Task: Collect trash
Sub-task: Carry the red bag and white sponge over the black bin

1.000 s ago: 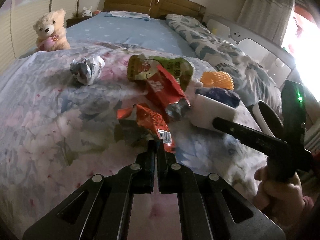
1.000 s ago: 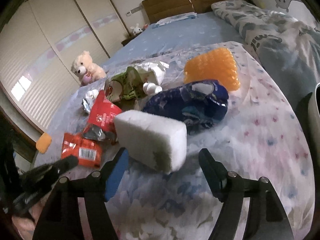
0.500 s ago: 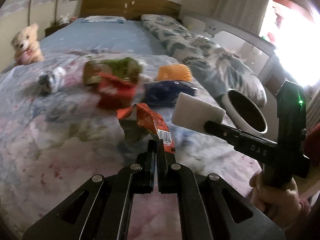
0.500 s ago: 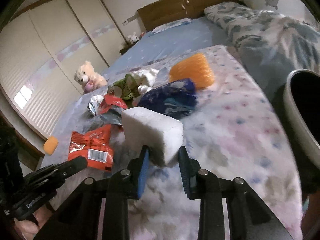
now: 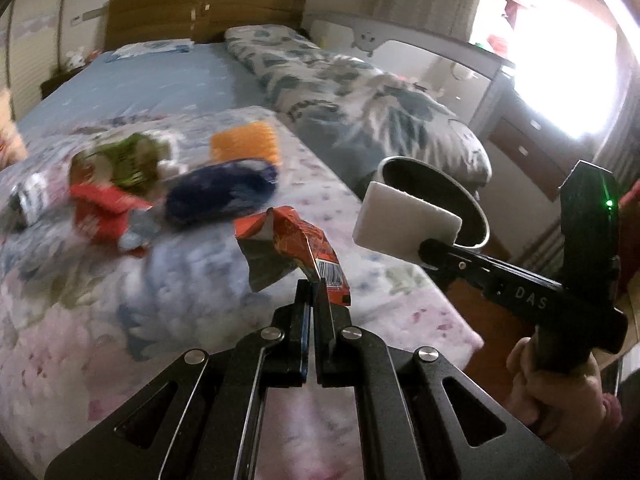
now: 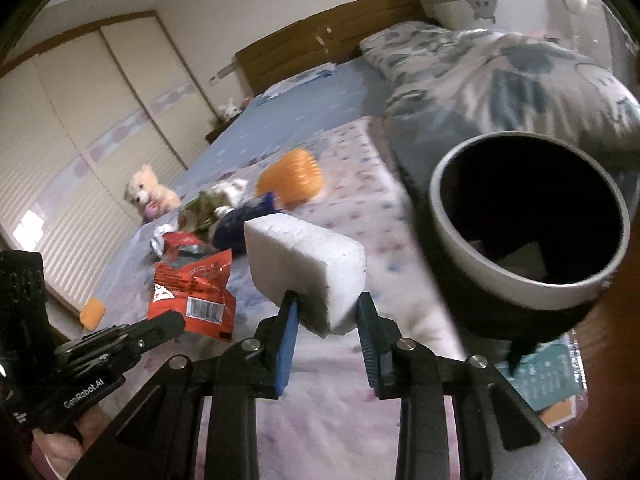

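My left gripper [image 5: 313, 286] is shut on a red snack wrapper [image 5: 296, 240] and holds it above the bed; the wrapper also shows in the right wrist view [image 6: 192, 294]. My right gripper [image 6: 325, 308] is shut on a white foam block [image 6: 304, 258], held in the air left of the open round trash bin [image 6: 532, 284]. From the left wrist view the block [image 5: 406, 222] hangs in front of the bin's rim [image 5: 478, 210]. More trash lies on the floral bedspread: a dark blue bag [image 5: 222, 194], a green pouch [image 5: 120, 160], another red wrapper [image 5: 102, 212], and an orange piece [image 5: 246, 144].
A rolled patterned quilt [image 5: 360, 104] lies along the bed's right side behind the bin. A teddy bear [image 6: 150, 196] sits far back by the wardrobe. The bed edge [image 5: 440, 308] drops to a wooden floor. A crumpled silver wrapper [image 5: 30, 200] lies at far left.
Both grippers lifted and swung right toward the bin. The right gripper closed on the foam block and raised it; the left carried the red wrapper up off the bedspread.
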Available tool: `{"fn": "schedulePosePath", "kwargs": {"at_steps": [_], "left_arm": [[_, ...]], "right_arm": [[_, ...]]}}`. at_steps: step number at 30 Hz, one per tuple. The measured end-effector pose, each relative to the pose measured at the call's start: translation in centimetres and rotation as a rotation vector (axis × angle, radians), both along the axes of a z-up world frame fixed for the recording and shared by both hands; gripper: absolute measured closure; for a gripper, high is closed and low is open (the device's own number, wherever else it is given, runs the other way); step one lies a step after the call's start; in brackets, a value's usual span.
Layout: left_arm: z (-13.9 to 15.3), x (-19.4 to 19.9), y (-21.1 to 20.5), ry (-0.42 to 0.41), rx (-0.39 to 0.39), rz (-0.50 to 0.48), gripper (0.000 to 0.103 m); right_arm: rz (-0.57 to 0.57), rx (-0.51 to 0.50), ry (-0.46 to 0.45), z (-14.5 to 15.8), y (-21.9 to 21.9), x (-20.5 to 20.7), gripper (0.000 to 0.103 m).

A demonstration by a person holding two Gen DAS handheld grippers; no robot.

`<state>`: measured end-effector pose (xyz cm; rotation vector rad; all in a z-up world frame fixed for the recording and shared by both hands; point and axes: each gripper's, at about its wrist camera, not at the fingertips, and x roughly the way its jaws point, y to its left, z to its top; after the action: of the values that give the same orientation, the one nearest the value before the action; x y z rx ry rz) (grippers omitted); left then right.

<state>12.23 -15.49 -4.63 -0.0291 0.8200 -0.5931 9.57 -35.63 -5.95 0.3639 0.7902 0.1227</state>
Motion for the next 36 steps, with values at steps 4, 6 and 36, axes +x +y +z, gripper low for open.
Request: {"fn": "schedulePosePath", "kwargs": {"at_steps": [4,6,36], "left_arm": [[0.5,0.1,-2.3,-0.009,0.003,-0.044,0.102],[0.6,0.1,-3.2,-0.014,0.004,-0.059,0.102],[1.3,2.4,-15.6,-0.024,0.031,-0.219,0.102]], "right_arm": [[-0.046,0.0,-0.009,0.3,-2.1,-0.7,0.074],[-0.065,-0.003,-0.012,0.5,-3.0,-1.1,0.074],[-0.286,-0.046,0.021,0.4,-14.7,-2.0,0.074]]}}
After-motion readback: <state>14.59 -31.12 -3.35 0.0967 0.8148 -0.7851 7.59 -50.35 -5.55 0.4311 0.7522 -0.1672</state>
